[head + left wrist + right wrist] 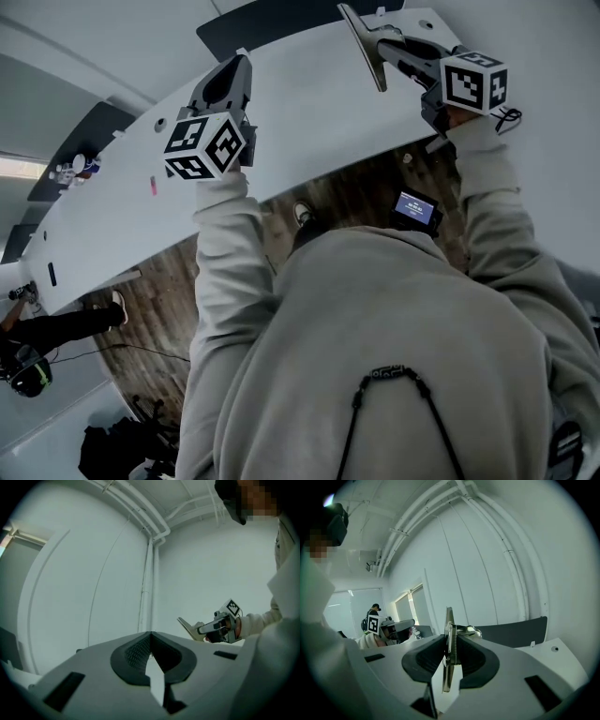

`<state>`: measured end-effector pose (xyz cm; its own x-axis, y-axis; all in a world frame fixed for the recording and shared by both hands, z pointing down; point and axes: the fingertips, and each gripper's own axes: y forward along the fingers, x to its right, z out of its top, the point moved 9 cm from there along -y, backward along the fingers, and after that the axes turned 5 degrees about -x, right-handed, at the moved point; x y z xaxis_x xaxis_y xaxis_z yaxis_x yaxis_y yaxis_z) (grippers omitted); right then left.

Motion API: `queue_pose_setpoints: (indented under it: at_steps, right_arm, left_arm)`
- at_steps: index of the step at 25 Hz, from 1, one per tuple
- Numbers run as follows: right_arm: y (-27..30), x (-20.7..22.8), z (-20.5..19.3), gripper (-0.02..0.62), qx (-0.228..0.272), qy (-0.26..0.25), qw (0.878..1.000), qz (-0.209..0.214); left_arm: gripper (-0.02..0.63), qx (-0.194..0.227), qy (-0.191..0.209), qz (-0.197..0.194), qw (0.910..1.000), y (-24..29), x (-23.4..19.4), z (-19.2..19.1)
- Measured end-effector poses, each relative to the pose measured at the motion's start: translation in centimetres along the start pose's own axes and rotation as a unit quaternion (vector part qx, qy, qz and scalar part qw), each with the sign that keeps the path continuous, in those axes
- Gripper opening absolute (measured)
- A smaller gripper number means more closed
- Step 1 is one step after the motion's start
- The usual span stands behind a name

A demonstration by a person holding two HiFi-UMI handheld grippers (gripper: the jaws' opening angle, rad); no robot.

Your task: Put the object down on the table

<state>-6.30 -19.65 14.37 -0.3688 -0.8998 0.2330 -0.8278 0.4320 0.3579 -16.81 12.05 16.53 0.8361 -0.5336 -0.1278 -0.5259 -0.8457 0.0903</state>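
grip: right tool (450,654) clamped narrow on thin metal plate with spring clip (448,620), plate standing edge-up between pads. plate held over white bench (309,103), near its far edge; contact with bench not discernible. left tool (150,645) closed, empty, well apart to side. risks, as judged: release while plate is off surface, so it drops and bounces; plate set on edge, so it topples; smooth metal pivots in pads on way down; placement too near far edge, so it slides off.
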Motion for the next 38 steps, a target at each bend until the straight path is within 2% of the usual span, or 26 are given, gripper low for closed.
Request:
queue_pose_setpoints:
  at_steps: [4,8,10,13,17,21,26,30,35,38]
  right_arm:
    - [-0.4,1.2,-1.7,0.101,-0.002,-0.005,1.0,-0.027]
    - [-3.2,2.4,-5.7,0.101,0.006,0.017,0.998,-0.054]
    - [-4.0,2.5,-6.1,0.101,0.012,0.032,0.997,-0.071]
    - [-2.1,2.7,-3.9,0.101,0.016,0.032,0.996,-0.085]
    - [-0.9,4.2,-4.0,0.101,0.017,0.027,0.996,-0.084]
    - [0.3,3.8,-2.9,0.101,0.006,0.021,0.996,-0.082]
    - [0.3,3.9,-2.6,0.101,0.016,0.006,0.999,-0.05]
    - [0.7,3.6,-2.4,0.101,0.012,-0.005,1.0,-0.02]
    - [0.5,3.4,-2.4,0.101,0.043,-0.014,0.999,0.02]
    - [0.5,3.0,-1.7,0.101,0.06,-0.019,0.997,0.042]
  left_arm:
    - [0.003,-0.002,-0.021,-0.016,0.9996,3.4,0.0,-3.4]
    - [0.003,-0.031,-0.007,-0.067,0.9972,5.3,2.5,-6.7]
    - [0.003,-0.035,0.003,-0.088,0.9955,5.8,2.7,-6.5]
    - [0.003,-0.01,0.011,-0.083,0.9964,6.7,-0.2,-4.6]
    - [0.003,-0.007,0.017,-0.087,0.9961,8.5,-1.5,-4.5]
    - [0.003,-0.011,0.008,-0.092,0.9957,8.6,-2.2,-3.9]
    - [0.003,0.011,0.009,-0.092,0.9956,7.9,-1.0,-1.8]
    - [0.003,-0.008,0.0,-0.081,0.9967,7.8,-0.2,-2.2]
    - [0.003,-0.035,0.026,-0.097,0.9944,6.7,2.4,-2.8]
    - [0.003,-0.027,0.043,-0.062,0.9968,5.5,2.8,-2.4]
